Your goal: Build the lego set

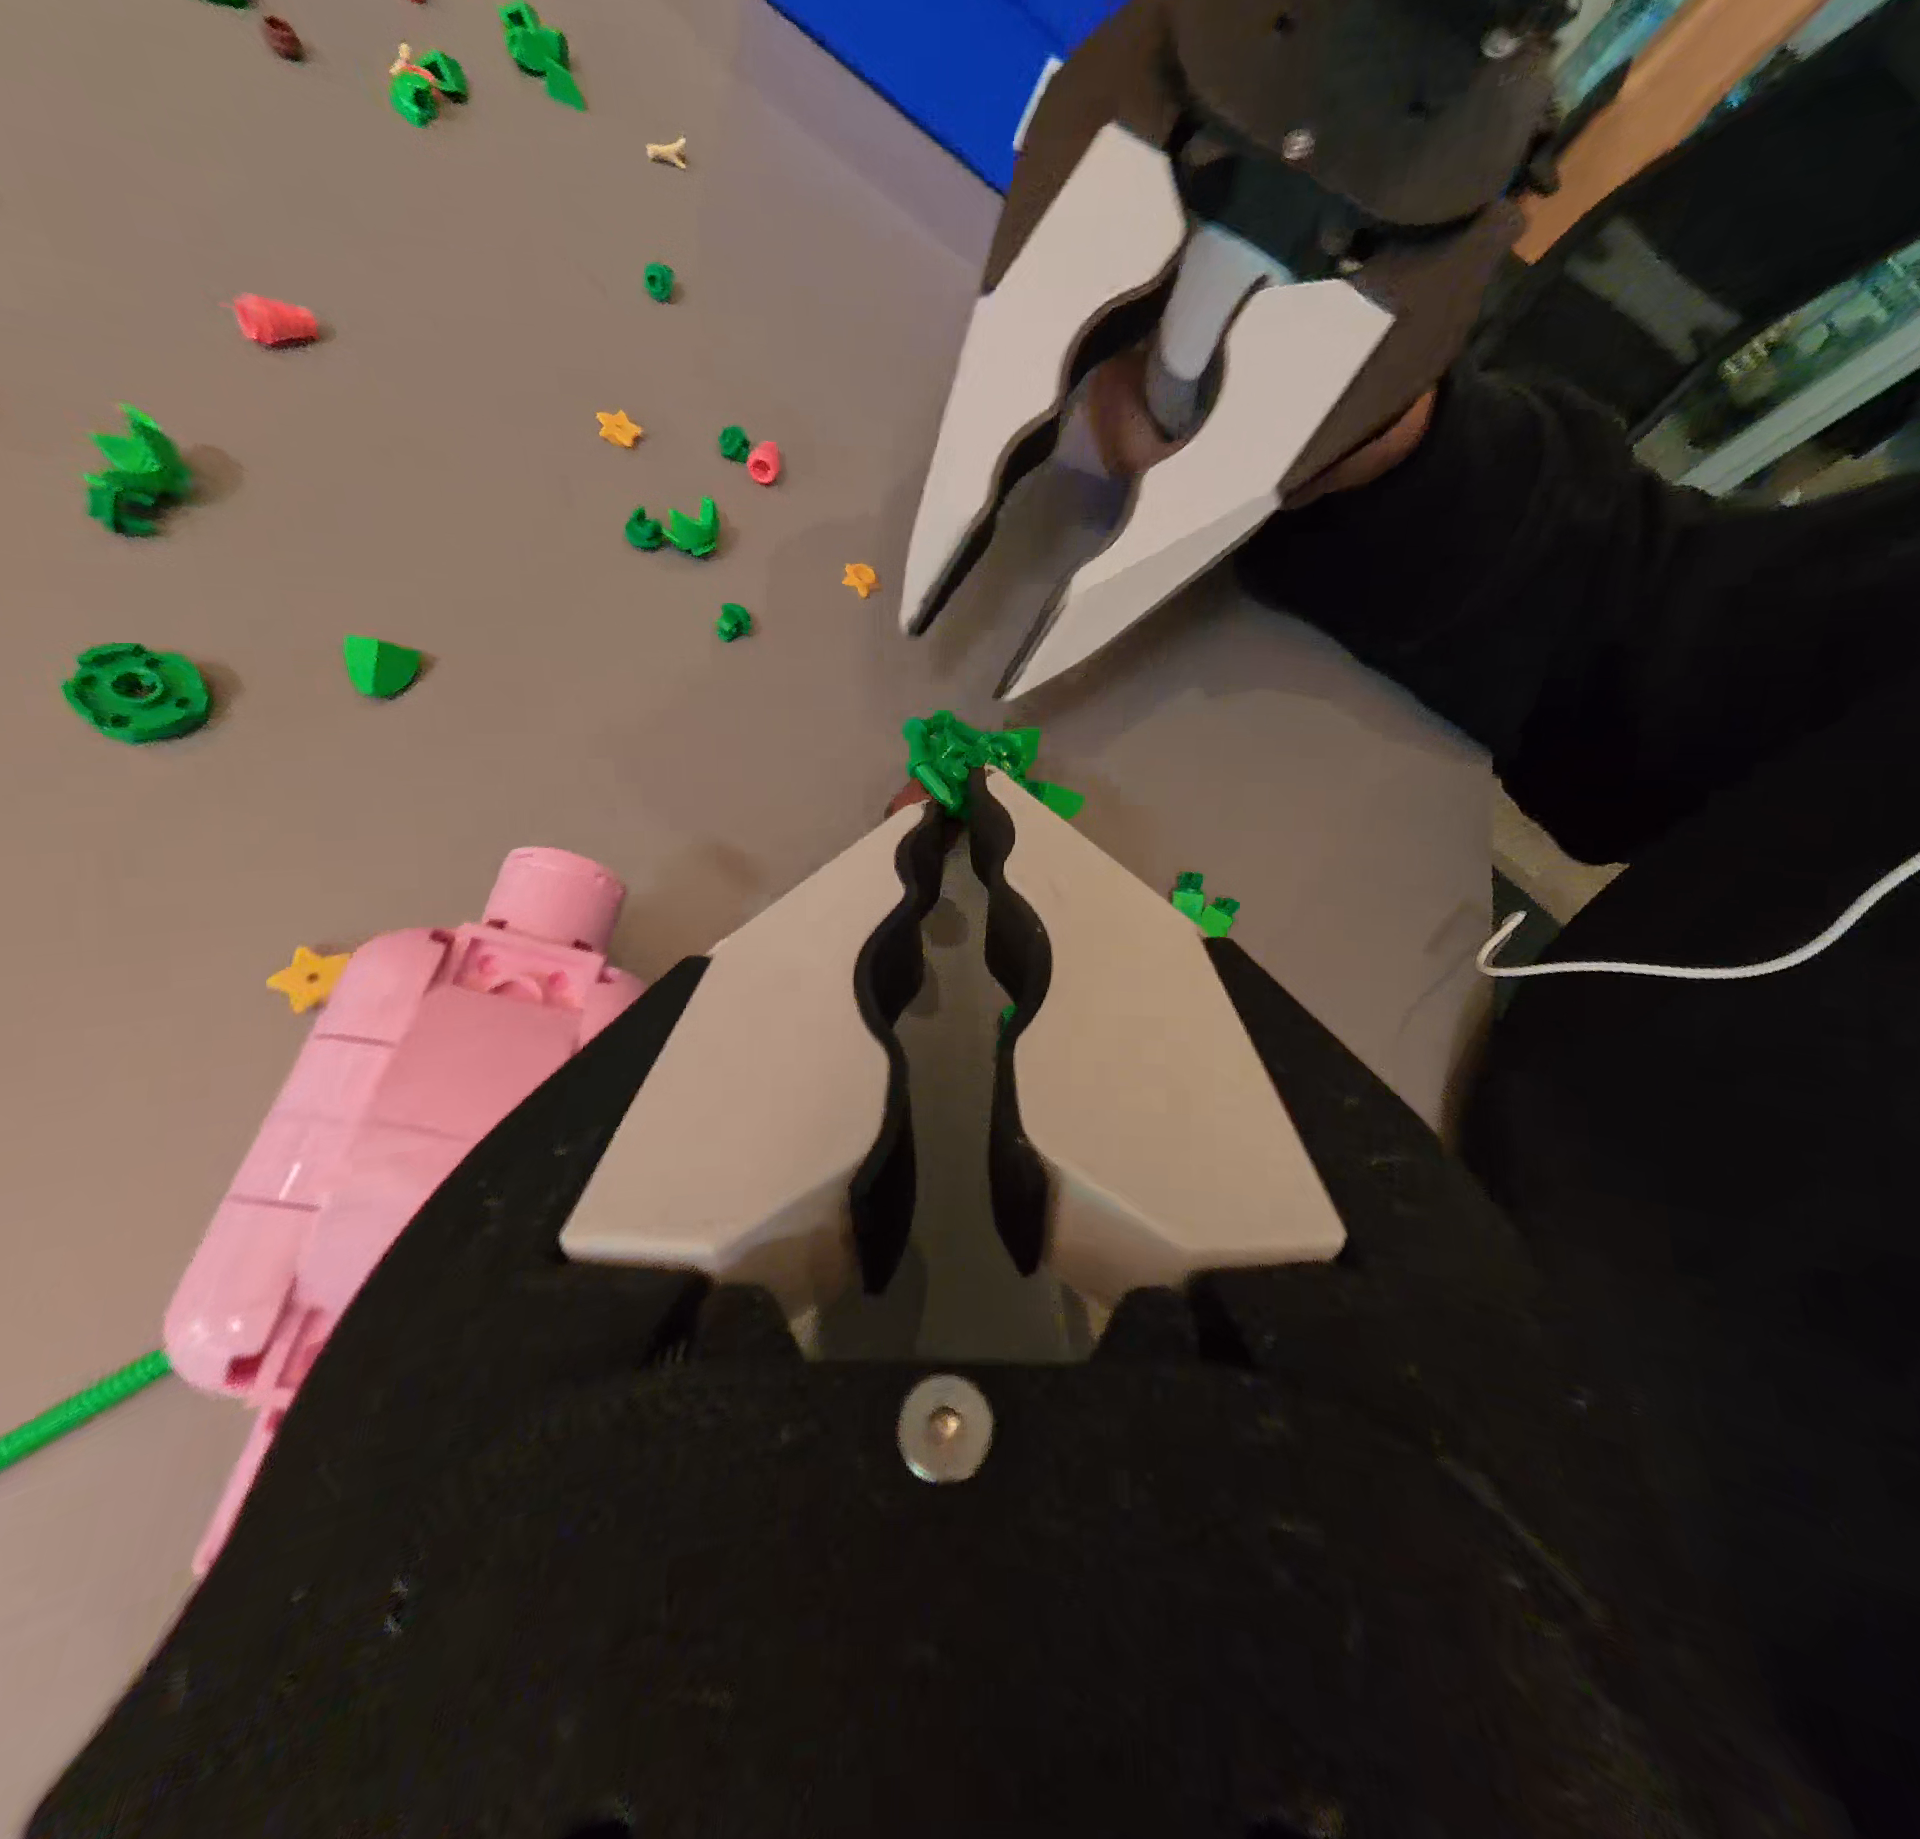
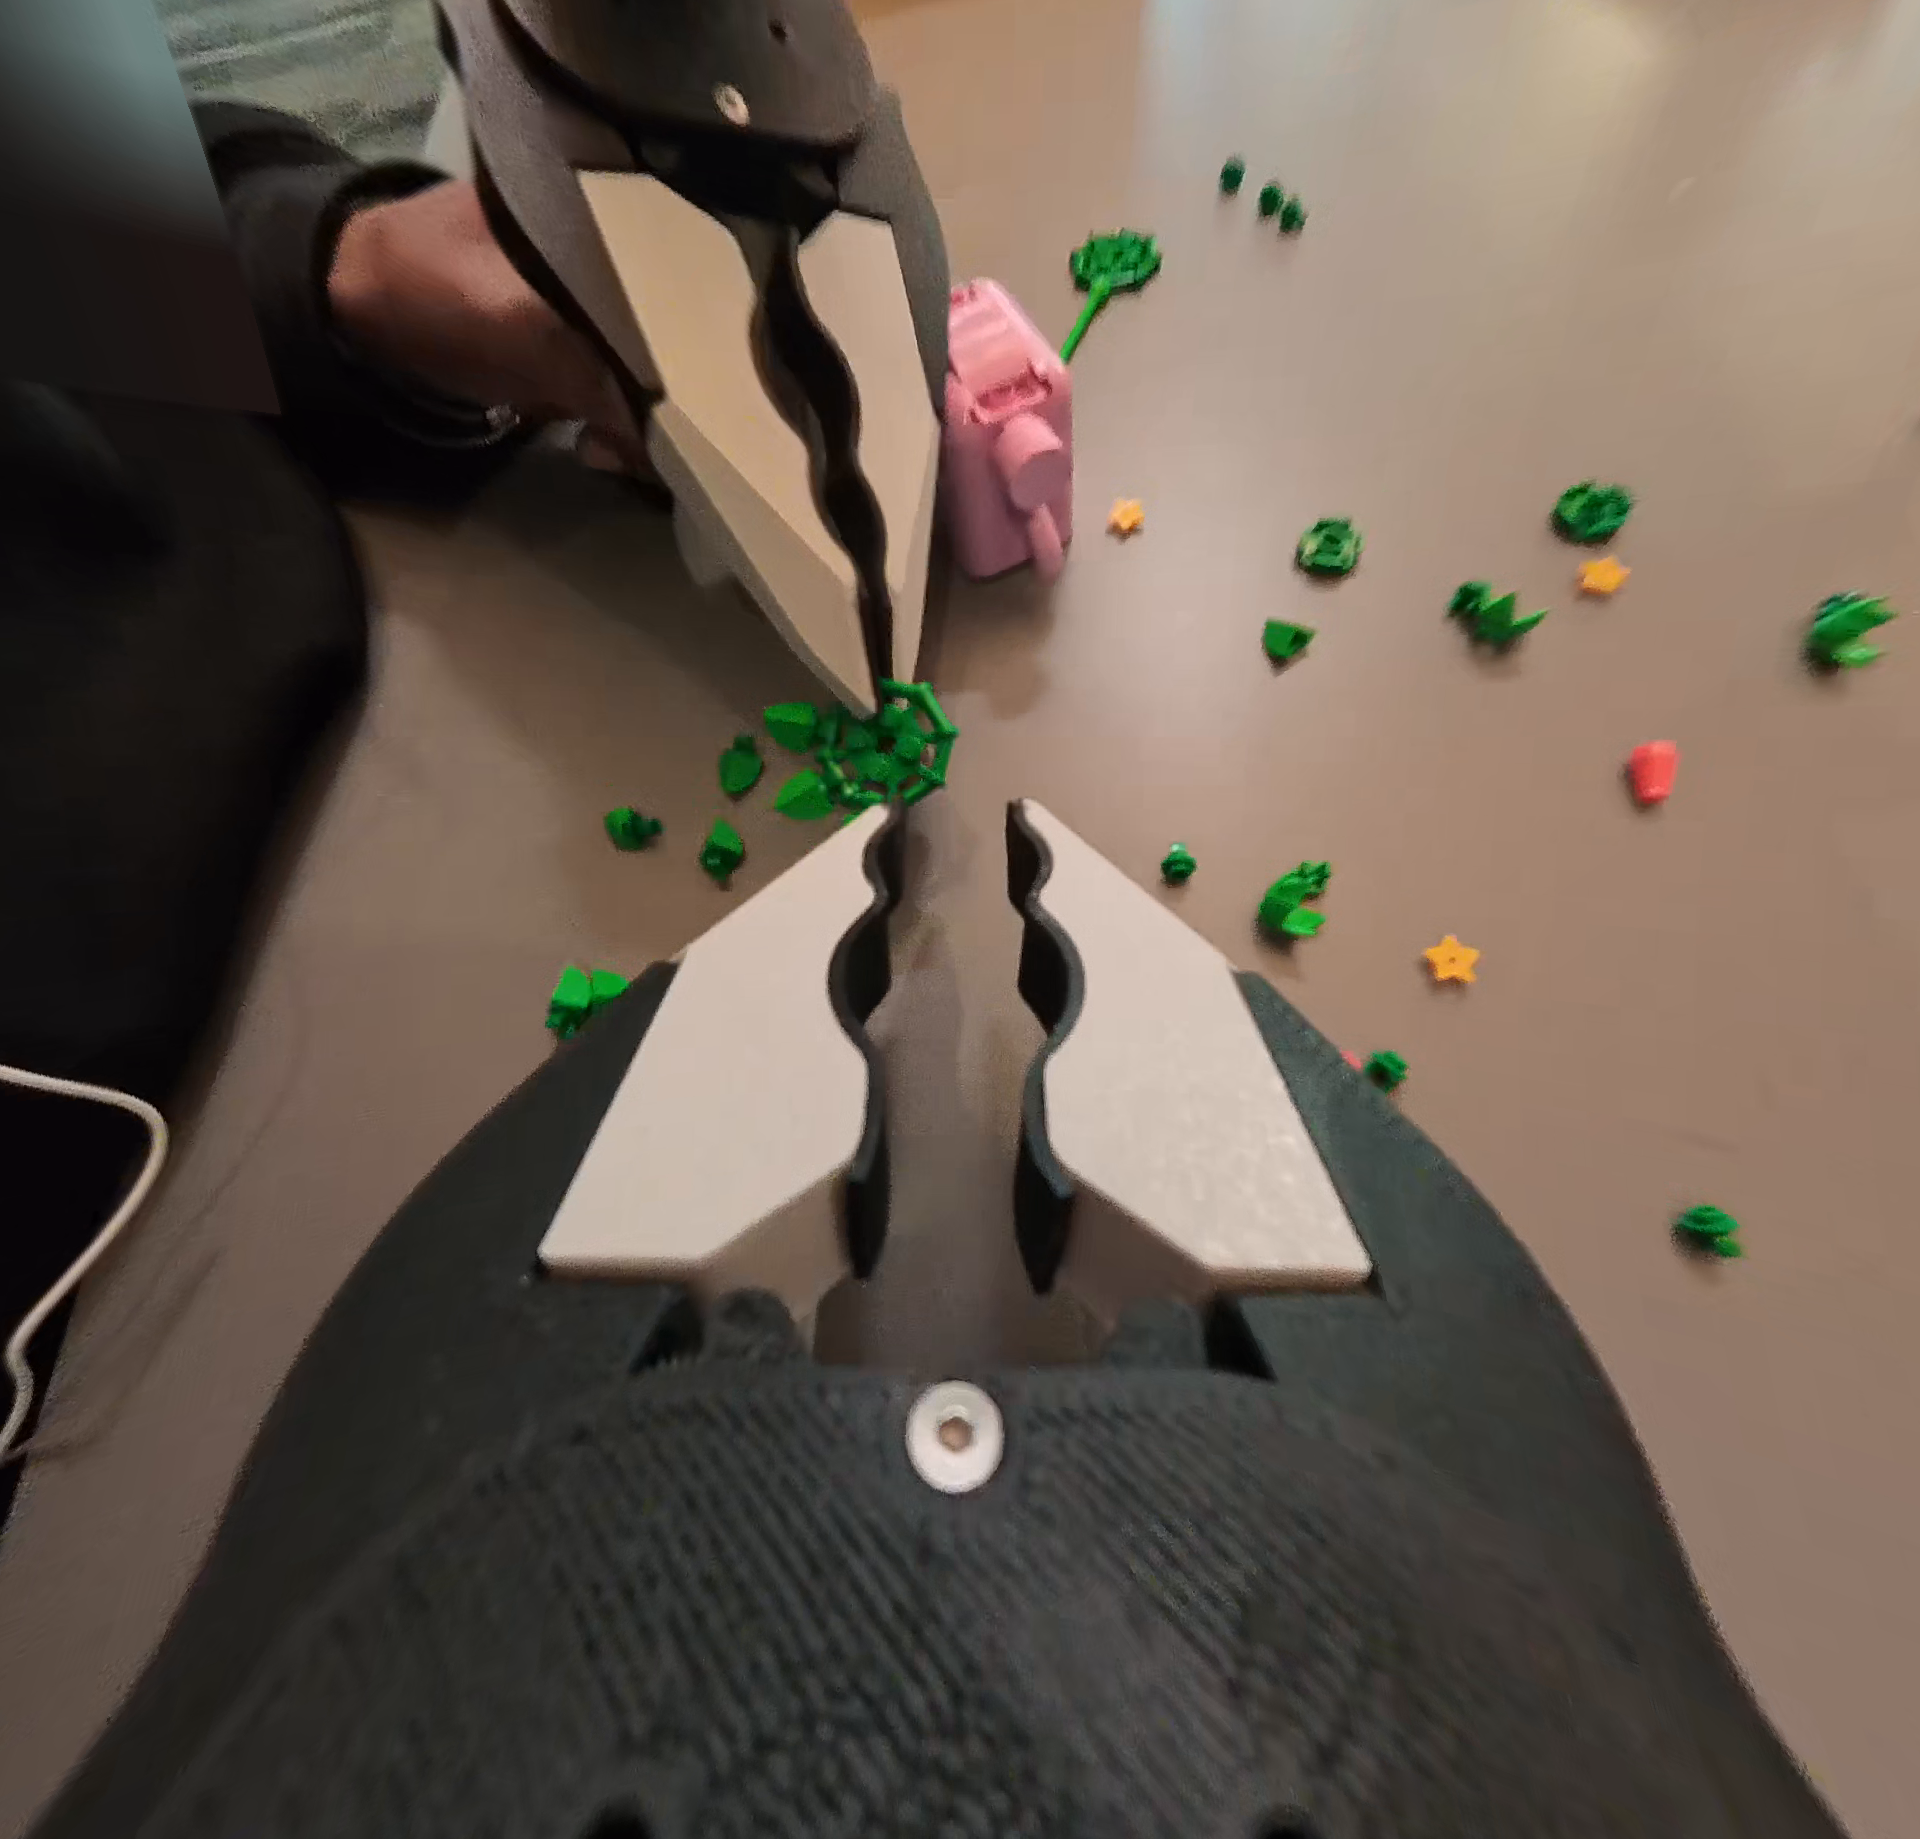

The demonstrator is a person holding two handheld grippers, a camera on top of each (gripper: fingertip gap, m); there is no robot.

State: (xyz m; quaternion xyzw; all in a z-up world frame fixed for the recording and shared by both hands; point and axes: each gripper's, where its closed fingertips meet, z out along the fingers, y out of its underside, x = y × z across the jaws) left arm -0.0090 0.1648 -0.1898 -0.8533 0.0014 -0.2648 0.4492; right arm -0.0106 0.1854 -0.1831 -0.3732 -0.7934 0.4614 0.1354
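Currently I log my left tongs (image 1: 961, 802) clenched on the green leafy cluster (image 2: 883, 750) low over the surface (image 1: 468, 542), right tongs (image 2: 951, 818) released just beside it, pink assembled body (image 1: 416, 1062) finished nearby, and many loose green, red and yellow pieces unattached.

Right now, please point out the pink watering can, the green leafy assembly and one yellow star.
pink watering can (image 2: 1003, 418): right wrist view, on its side wall.
green leafy assembly (image 2: 883, 745): right wrist view, on its ringed middle.
yellow star (image 2: 1450, 959): right wrist view, on its centre.
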